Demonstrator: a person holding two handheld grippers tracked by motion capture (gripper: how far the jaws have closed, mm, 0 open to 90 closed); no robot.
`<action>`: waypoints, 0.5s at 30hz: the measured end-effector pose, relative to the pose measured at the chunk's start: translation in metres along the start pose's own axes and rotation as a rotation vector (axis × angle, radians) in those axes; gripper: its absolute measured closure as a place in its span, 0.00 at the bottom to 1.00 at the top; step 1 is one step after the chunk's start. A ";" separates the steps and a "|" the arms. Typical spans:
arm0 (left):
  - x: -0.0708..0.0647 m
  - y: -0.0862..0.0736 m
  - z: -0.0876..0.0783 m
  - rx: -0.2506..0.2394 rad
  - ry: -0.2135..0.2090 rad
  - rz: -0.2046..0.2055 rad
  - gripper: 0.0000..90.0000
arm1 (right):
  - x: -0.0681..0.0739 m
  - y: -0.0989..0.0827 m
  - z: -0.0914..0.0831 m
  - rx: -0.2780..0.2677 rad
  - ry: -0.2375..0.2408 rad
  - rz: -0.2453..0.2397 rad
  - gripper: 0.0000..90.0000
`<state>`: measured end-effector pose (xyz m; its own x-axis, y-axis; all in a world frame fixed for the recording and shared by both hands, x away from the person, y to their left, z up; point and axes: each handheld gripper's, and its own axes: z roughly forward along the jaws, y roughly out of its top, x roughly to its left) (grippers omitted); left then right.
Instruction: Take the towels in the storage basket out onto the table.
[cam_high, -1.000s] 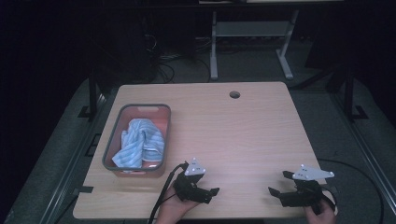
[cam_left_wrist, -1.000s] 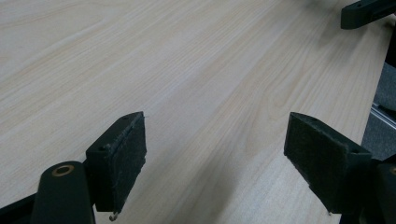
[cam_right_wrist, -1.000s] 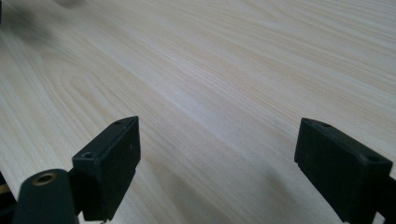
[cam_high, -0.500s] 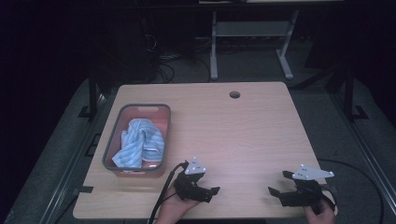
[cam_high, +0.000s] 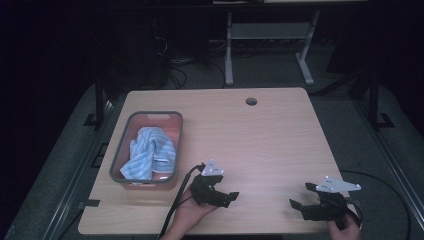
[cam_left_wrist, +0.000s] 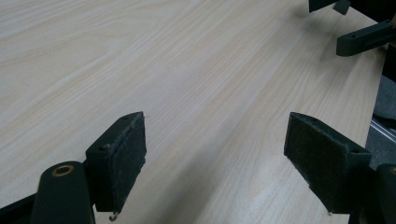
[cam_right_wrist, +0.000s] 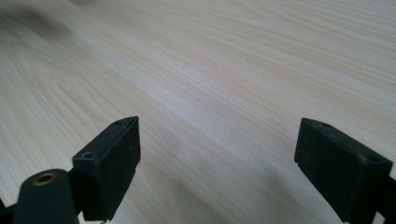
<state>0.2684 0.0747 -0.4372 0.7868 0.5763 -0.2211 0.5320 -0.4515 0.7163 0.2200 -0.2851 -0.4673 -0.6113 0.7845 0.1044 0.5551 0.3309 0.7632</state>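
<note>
A grey-rimmed pink bin (cam_high: 125, 145) stands at the table's left and holds a crumpled blue-and-white striped towel (cam_high: 150, 157). My left gripper (cam_high: 227, 196) rests near the front edge, right of the bin, open with nothing between its jaws. In the left gripper view its pads (cam_left_wrist: 122, 161) spread wide over bare wood, and the other gripper's jaws (cam_left_wrist: 362, 37) show at the top right. My right gripper (cam_high: 302, 197) sits at the front right, also open and empty. Its fingers (cam_right_wrist: 109, 165) frame only wood grain in the right gripper view.
The light wooden table (cam_high: 260, 140) has a round cable hole (cam_high: 251, 101) near its far edge. A white metal stand (cam_high: 265, 35) and cables lie on the dark floor beyond. A black cable (cam_high: 180, 200) trails from the left gripper over the front edge.
</note>
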 end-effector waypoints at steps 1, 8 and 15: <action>0.001 0.002 0.000 0.008 -0.001 0.003 0.23 | 0.000 0.000 0.000 0.001 0.001 0.002 0.15; 0.003 0.015 -0.003 0.021 -0.002 0.006 0.23 | 0.001 0.001 0.000 -0.002 -0.005 -0.015 0.15; 0.010 0.032 -0.008 0.037 -0.001 0.000 0.21 | 0.002 0.001 -0.001 -0.003 -0.004 -0.007 0.15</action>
<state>0.2906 0.0715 -0.4112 0.7871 0.5756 -0.2216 0.5430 -0.4762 0.6917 0.2187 -0.2844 -0.4657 -0.6129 0.7842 0.0967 0.5490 0.3346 0.7660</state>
